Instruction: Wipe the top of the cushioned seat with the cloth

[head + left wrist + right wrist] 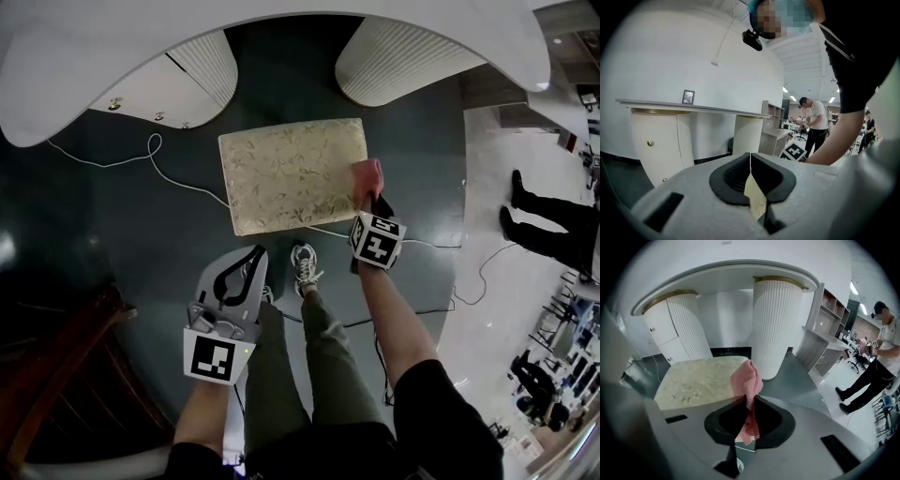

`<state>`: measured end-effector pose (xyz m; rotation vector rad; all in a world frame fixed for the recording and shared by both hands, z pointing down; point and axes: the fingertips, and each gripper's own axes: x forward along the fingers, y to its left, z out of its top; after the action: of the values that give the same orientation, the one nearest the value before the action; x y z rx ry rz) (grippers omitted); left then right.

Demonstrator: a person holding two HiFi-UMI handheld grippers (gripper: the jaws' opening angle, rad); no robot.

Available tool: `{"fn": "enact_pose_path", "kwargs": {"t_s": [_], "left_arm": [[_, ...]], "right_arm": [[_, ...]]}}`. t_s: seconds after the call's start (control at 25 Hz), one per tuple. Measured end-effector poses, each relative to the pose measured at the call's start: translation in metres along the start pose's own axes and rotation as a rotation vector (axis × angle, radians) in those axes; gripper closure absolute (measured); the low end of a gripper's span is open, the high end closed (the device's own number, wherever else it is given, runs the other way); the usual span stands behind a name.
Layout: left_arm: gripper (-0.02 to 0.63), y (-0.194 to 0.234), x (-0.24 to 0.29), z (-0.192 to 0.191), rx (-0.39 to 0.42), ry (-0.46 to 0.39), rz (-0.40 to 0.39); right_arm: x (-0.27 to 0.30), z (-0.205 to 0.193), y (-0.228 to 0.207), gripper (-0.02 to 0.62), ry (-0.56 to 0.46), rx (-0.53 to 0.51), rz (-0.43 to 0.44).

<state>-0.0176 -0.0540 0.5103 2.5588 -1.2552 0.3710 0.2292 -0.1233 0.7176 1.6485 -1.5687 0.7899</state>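
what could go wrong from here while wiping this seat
The right claw pinches only a narrow bunch of the pink mesh cloth, so dragging it over the cream floral cushioned seat might pull it loose. The thin white cable on the floor by the seat is a trip hazard.

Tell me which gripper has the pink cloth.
The right gripper: its jaws pinch the pink cloth at the cushioned seat's edge. The left gripper has its jaws together, no cloth.

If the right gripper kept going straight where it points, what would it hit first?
Probably the seat, at its right edge by the gripped cloth; a white column stands beyond. Depth is unclear.
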Motion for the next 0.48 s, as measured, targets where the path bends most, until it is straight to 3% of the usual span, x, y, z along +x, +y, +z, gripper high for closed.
{"fn": "enact_pose_path", "kwargs": {"t_s": [0.24,0.48], "left_arm": [[0.586,0.014,-0.025,-0.006,-0.012,-0.005,0.023],[0.586,0.035,-0.056,-0.023,-0.021,0.017,0.059]], "right_arm": [[-0.022,-0.022,0.104,0.558,-0.004,0.035,0.158],[-0.044,-0.048,0.217,0.558,0.024,-0.004,0.326]]}}
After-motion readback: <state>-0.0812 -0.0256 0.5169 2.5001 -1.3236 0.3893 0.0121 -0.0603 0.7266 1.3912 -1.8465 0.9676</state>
